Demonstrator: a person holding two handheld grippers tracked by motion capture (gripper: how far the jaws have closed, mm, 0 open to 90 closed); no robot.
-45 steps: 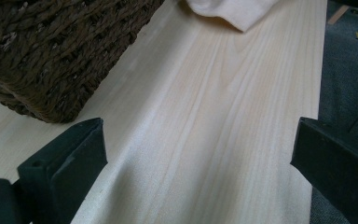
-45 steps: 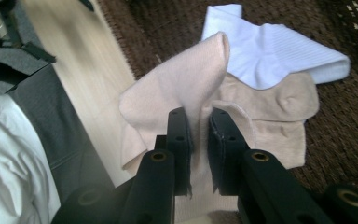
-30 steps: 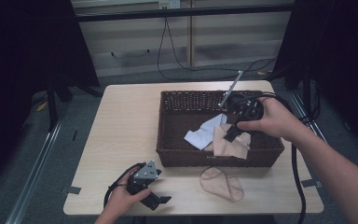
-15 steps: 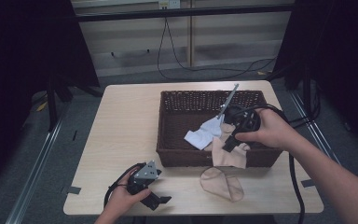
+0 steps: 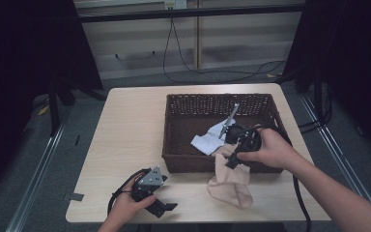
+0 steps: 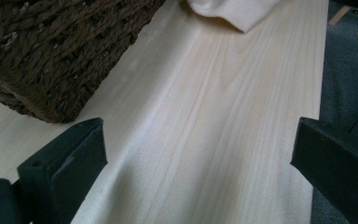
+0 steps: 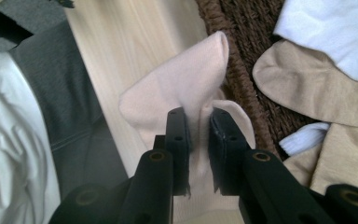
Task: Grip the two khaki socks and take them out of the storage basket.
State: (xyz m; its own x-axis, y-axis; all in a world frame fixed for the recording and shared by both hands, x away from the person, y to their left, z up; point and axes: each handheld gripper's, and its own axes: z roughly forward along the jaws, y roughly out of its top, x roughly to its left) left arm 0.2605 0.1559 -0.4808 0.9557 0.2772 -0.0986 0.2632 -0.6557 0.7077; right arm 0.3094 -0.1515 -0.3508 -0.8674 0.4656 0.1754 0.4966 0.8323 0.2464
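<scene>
While right tongs pinch soft beige sock | woven wicker basket | left tongs wide

No readable text, labels, brands, numbers or signs anywhere

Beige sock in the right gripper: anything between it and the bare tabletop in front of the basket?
Only the basket's front rim, which the beige sock drapes over. Right gripper is shut on it; the table below is bare.

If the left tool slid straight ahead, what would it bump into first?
Probably nothing on the bare table. The left tool stands open, the brown basket lies off to one side, and the pale sock sits far ahead.
</scene>
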